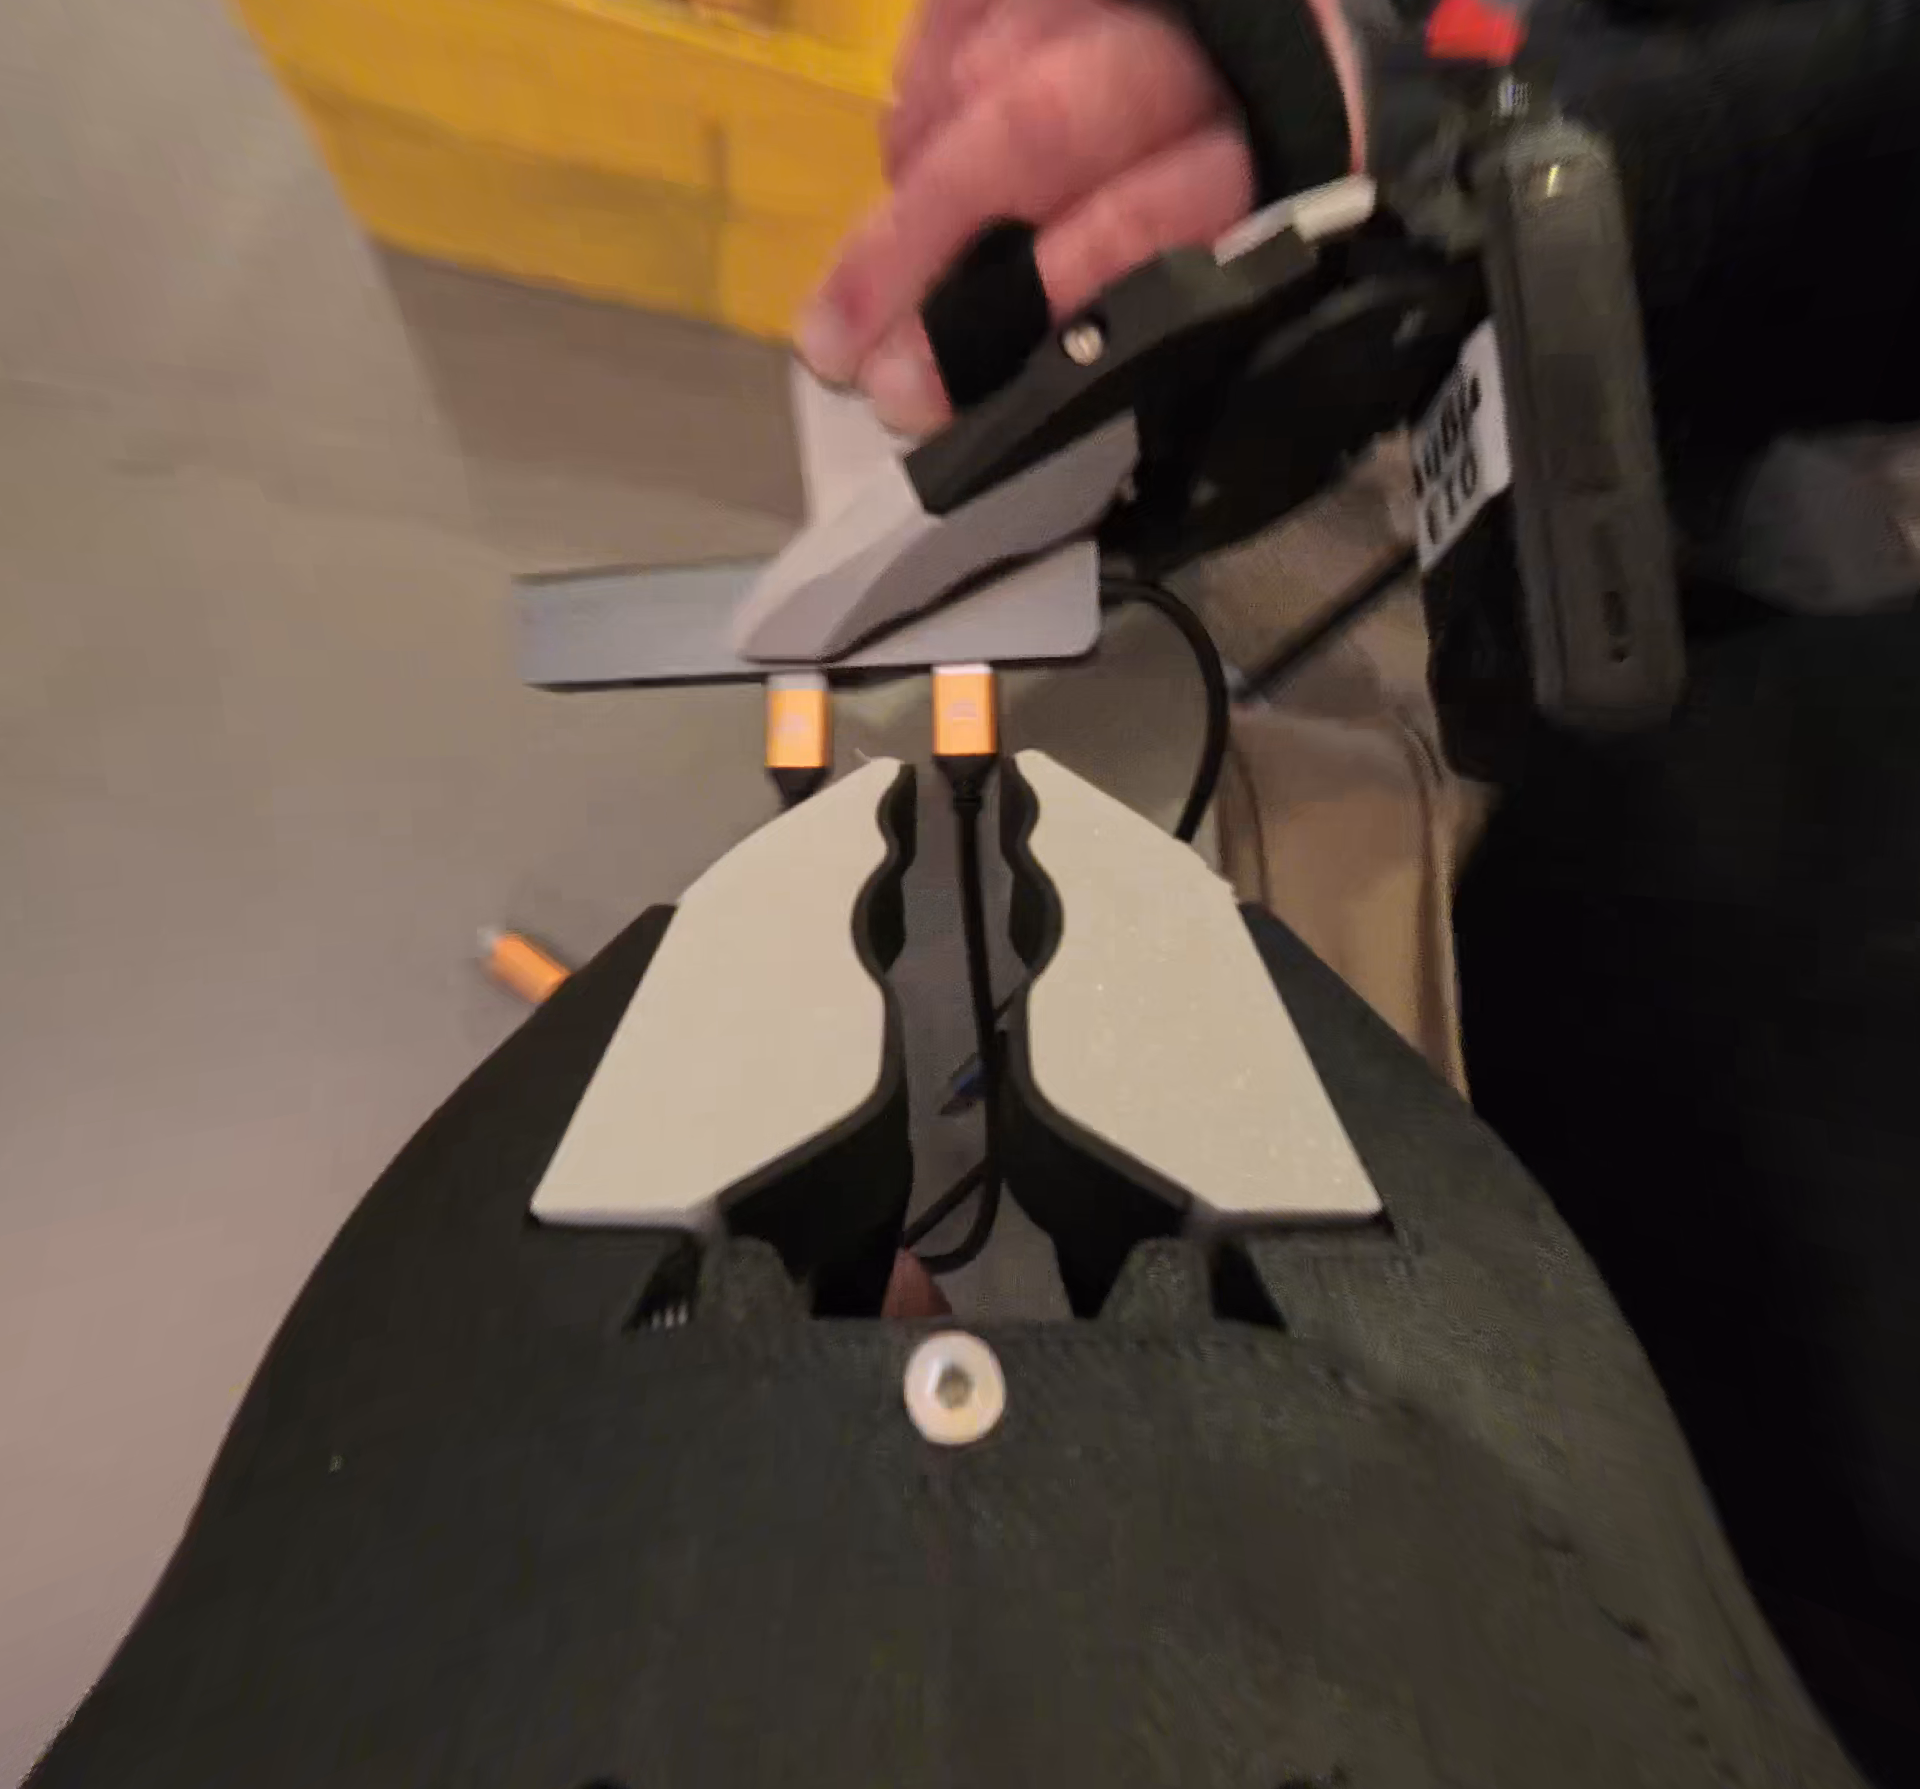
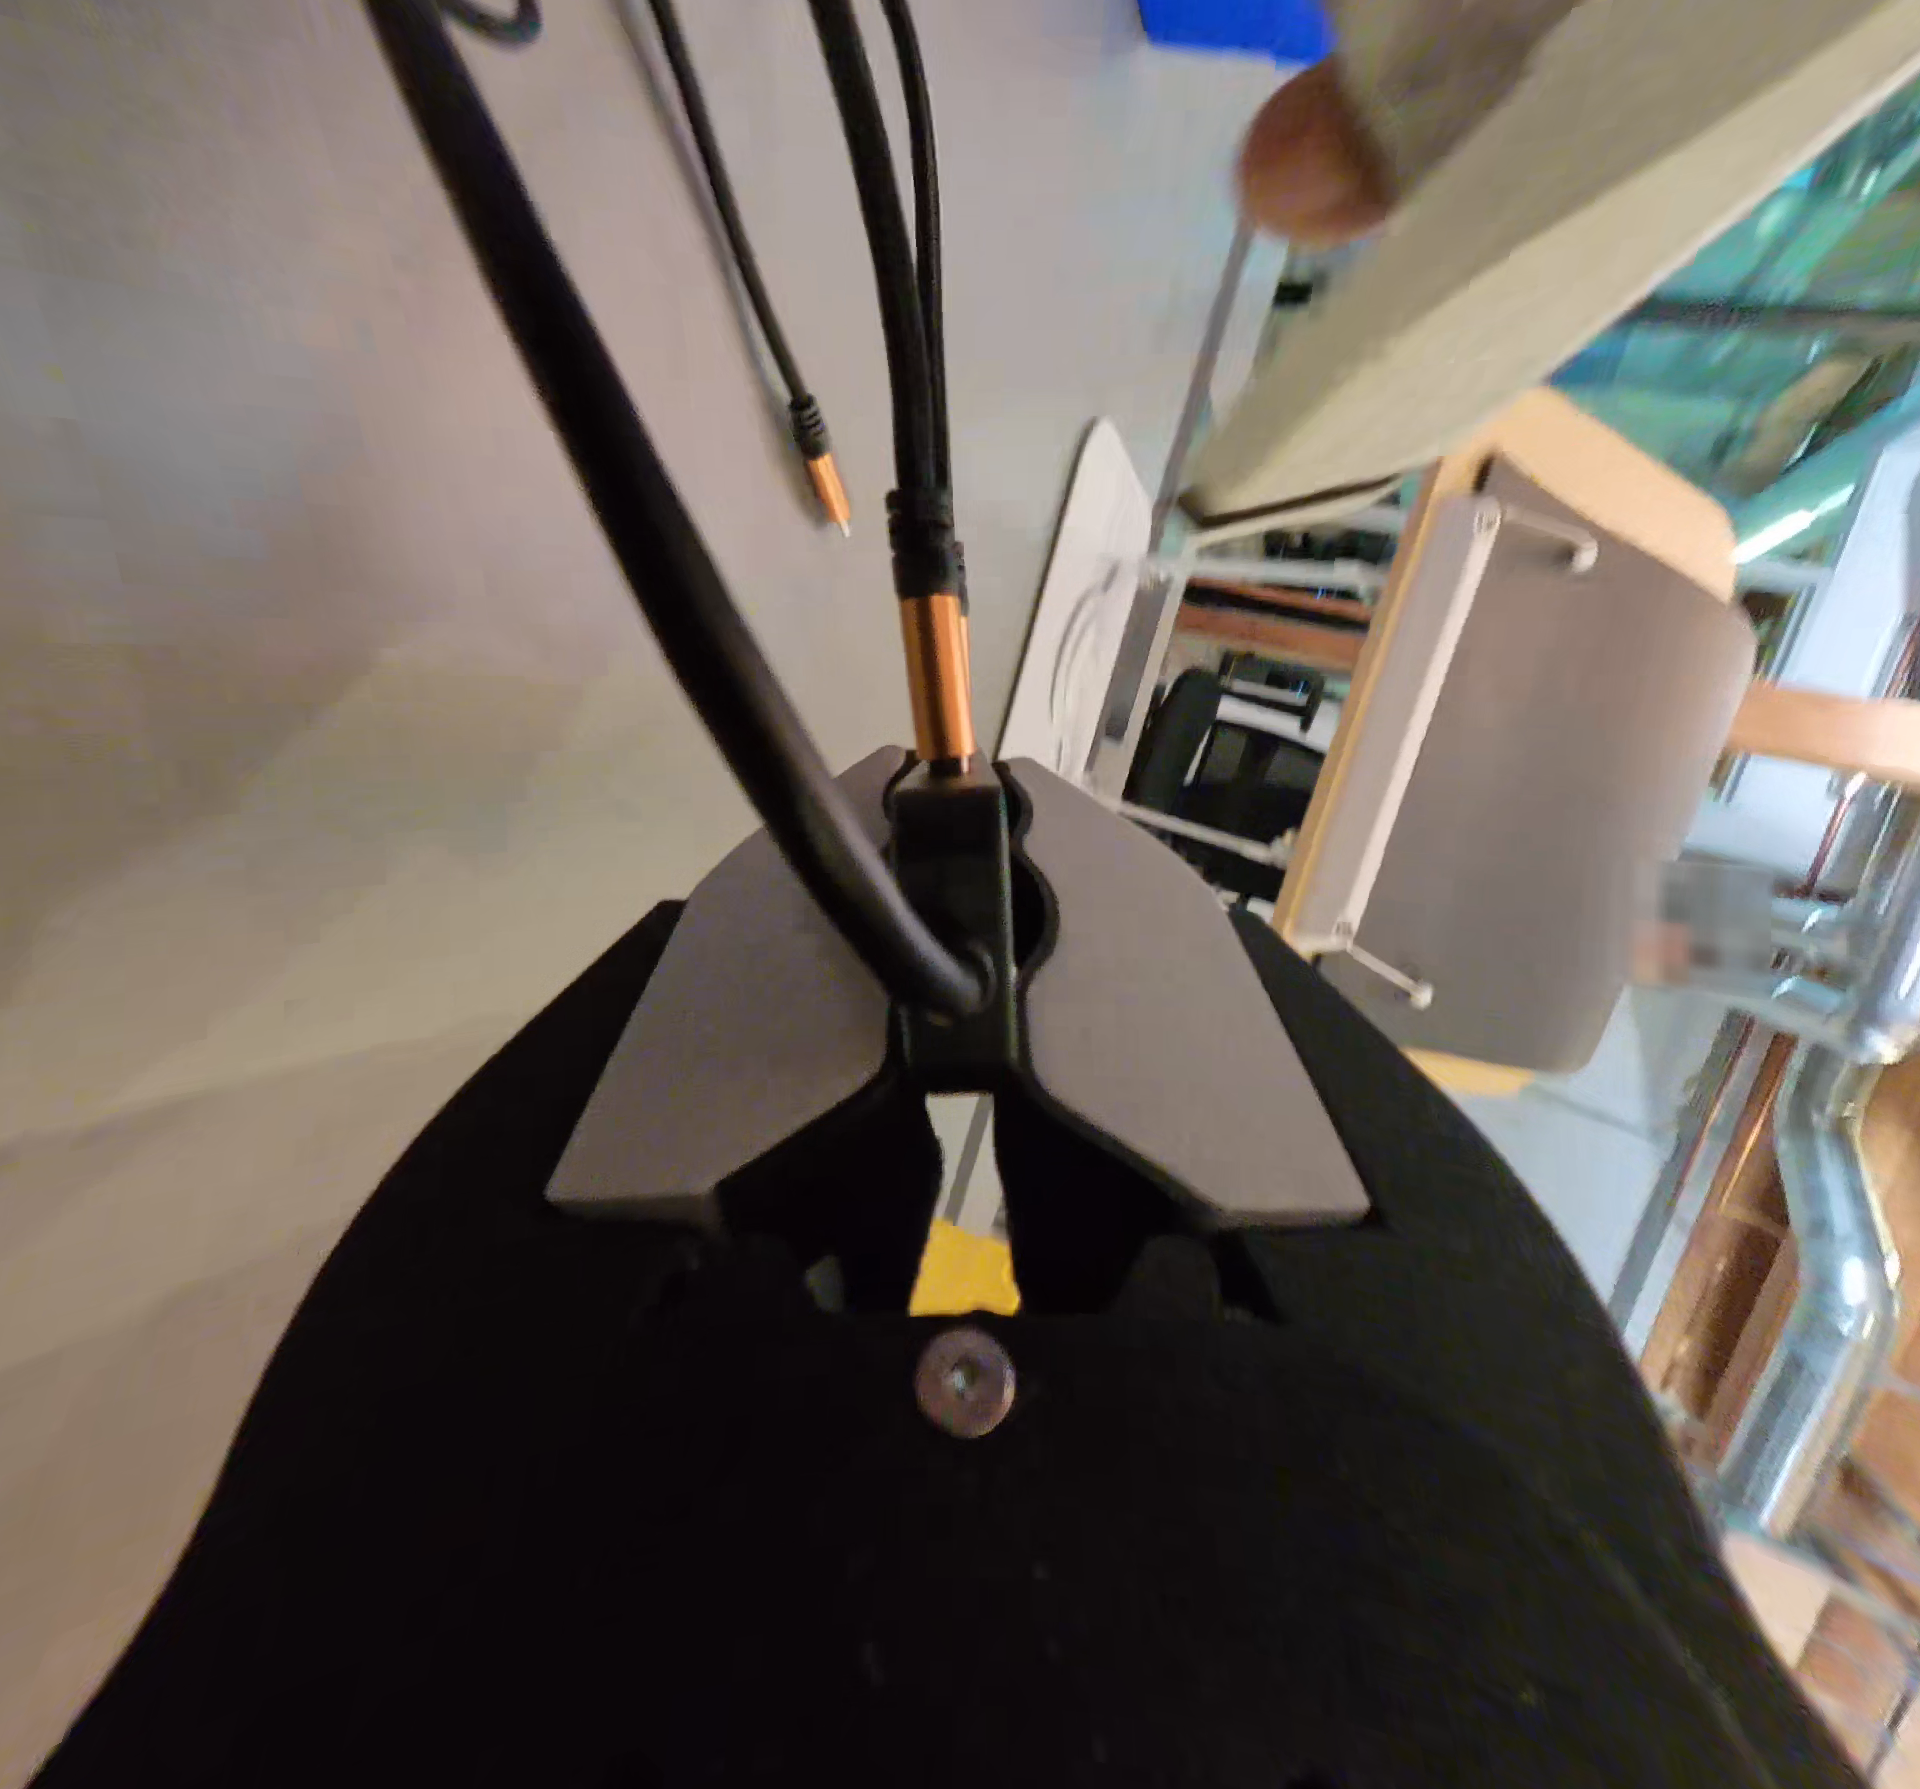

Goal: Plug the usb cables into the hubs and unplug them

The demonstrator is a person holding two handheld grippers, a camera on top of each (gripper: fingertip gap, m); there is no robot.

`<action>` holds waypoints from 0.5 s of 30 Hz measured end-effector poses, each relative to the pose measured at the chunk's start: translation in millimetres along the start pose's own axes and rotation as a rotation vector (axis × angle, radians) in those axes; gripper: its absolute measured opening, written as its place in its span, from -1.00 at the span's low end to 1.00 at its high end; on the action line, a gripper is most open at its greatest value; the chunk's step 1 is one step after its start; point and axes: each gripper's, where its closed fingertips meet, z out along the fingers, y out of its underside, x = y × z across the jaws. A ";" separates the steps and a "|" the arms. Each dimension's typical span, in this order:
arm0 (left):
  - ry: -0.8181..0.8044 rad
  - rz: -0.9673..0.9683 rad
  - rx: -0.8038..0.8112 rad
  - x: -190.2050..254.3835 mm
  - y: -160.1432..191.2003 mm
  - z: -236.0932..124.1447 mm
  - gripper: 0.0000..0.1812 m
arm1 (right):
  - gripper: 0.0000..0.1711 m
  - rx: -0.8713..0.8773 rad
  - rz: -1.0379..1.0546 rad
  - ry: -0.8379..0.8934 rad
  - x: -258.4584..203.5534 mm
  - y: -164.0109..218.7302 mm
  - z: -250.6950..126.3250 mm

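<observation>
A flat grey USB hub (image 1: 623, 627) is held above the grey table. Two orange plugs sit in its near edge, one on the left (image 1: 797, 723) and one on the right (image 1: 963, 713). My left gripper (image 1: 958, 771) is narrowly open just short of the right plug, whose black cable (image 1: 971, 908) runs between the fingers without being pinched. My right gripper (image 1: 810, 617) clamps the hub from the right. In the right wrist view it (image 2: 951, 773) is shut on the hub (image 2: 945, 835), seen edge-on, with an orange plug (image 2: 935, 679) sticking out ahead. A loose orange plug (image 1: 520, 965) lies on the table; it also shows in the right wrist view (image 2: 828, 492).
A yellow bin (image 1: 540, 77) stands beyond the hub. A person's hand (image 1: 1039, 150) holds the right gripper. The hub's thick black lead (image 2: 623, 492) curves away to the left. Beyond the table edge are a chair (image 2: 1507, 804) and metal legs.
</observation>
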 end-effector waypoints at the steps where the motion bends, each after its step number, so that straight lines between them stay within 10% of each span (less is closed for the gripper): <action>1: -0.064 0.010 0.081 -8.9 -15.7 -13.4 -0.82 | -0.87 -0.015 0.032 0.013 6.4 7.7 -2.9; 8: -0.379 0.040 0.501 -44.5 -77.2 -108.1 -0.87 | -0.87 -0.233 0.269 0.130 66.8 91.7 -35.4; 15: -0.429 0.042 0.381 -62.5 -43.2 -84.2 -0.89 | -0.87 -0.514 0.463 0.284 113.3 211.3 -99.4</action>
